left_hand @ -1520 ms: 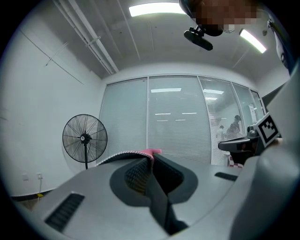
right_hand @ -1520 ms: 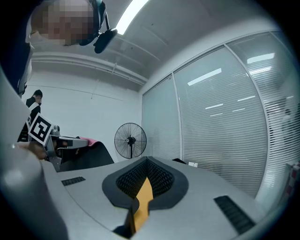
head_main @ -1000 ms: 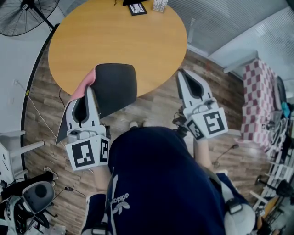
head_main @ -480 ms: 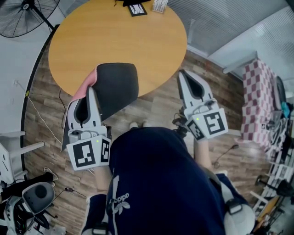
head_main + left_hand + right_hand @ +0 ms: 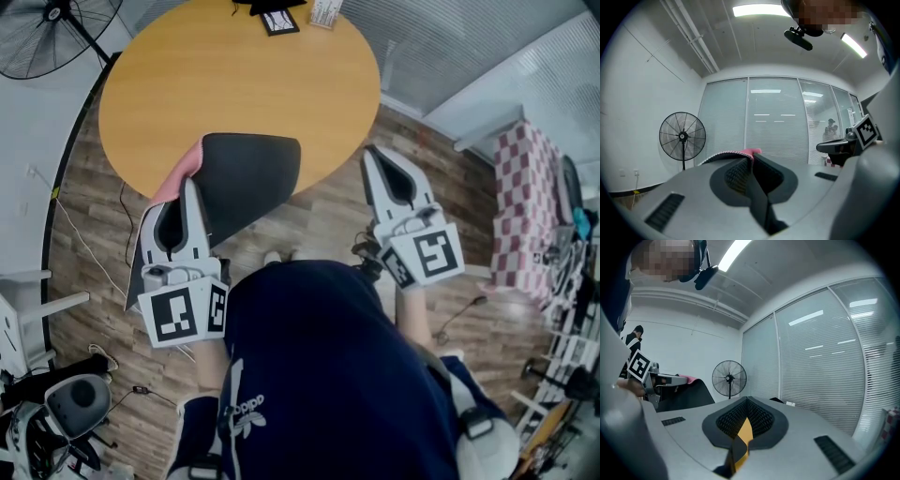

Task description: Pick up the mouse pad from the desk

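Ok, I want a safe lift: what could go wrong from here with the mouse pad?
The left tongs pinch the mouse pad near one edge and it curls, so it might slip out. Part of it hangs above the round desk and could drag on the rim. The right tongs hold nothing, so nothing backs the grip.

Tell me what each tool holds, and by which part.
The left tool is shut on the mouse pad, pinching its edge where the pink underside curls up. The right tool holds nothing.
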The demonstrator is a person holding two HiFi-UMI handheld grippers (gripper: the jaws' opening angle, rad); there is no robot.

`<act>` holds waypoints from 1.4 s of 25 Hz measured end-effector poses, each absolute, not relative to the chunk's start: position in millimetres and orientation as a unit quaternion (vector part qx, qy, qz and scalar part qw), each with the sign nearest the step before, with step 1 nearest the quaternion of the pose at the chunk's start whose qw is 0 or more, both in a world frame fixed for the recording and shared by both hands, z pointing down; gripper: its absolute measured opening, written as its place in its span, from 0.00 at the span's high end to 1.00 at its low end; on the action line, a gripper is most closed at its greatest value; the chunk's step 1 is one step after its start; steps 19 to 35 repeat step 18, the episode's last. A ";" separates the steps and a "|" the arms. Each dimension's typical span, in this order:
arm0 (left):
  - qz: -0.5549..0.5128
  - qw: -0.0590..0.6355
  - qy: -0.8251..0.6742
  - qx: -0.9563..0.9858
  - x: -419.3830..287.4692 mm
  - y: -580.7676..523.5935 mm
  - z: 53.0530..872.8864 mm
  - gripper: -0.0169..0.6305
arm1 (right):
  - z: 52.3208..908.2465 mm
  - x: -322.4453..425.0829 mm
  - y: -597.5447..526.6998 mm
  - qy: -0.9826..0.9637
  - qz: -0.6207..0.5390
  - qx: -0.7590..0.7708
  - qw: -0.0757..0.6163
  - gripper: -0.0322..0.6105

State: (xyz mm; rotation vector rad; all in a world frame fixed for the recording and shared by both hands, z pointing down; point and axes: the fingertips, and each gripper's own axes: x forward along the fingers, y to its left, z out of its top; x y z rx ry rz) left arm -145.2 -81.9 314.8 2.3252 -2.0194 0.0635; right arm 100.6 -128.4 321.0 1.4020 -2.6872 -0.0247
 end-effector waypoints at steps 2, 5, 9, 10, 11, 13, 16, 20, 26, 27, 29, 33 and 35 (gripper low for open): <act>0.020 0.030 -0.654 0.755 -145.4 -81.8 314.9 0.95 | 321.1 99.2 -127.8 -0.885 -0.009 0.462 0.056 0.95; 0.018 0.030 -0.654 0.755 -146.9 -82.3 315.8 0.95 | 319.5 97.5 -128.2 -0.885 -0.008 0.463 0.054 0.95; 0.017 0.031 -0.654 0.755 -148.5 -83.1 315.9 0.95 | 319.7 99.7 -128.6 -0.883 -0.008 0.467 0.055 0.95; 0.017 0.032 -0.654 0.756 -149.2 -83.6 315.7 0.95 | 319.9 99.6 -128.9 -0.882 -0.011 0.467 0.057 0.95; 0.016 0.032 -0.654 0.756 -149.7 -84.2 315.4 0.95 | 320.1 99.5 -129.1 -0.882 -0.013 0.467 0.058 0.95; 0.016 0.031 -0.653 0.757 -149.9 -85.5 314.8 0.95 | 320.6 99.4 -129.8 -0.882 -0.013 0.468 0.058 0.95; 0.016 0.030 -0.652 0.757 -150.1 -88.0 314.6 0.95 | 323.0 99.2 -131.5 -0.882 -0.012 0.467 0.059 0.95; 0.017 0.028 -0.652 0.757 -151.3 -90.0 314.7 0.95 | 324.2 98.5 -133.0 -0.883 -0.012 0.466 0.060 0.95; 0.017 0.028 -0.652 0.757 -151.3 -90.0 314.7 0.95 | 324.2 98.5 -133.0 -0.883 -0.012 0.466 0.060 0.95; 0.017 0.028 -0.652 0.757 -151.3 -90.0 314.7 0.95 | 324.2 98.5 -133.0 -0.883 -0.012 0.466 0.060 0.95; 0.017 0.028 -0.652 0.757 -151.3 -90.0 314.7 0.95 | 324.2 98.5 -133.0 -0.883 -0.012 0.466 0.060 0.95; 0.017 0.028 -0.652 0.757 -151.3 -90.0 314.7 0.95 | 324.2 98.5 -133.0 -0.883 -0.012 0.466 0.060 0.95; 0.017 0.028 -0.652 0.757 -151.3 -90.0 314.7 0.95 | 324.2 98.5 -133.0 -0.883 -0.012 0.466 0.060 0.95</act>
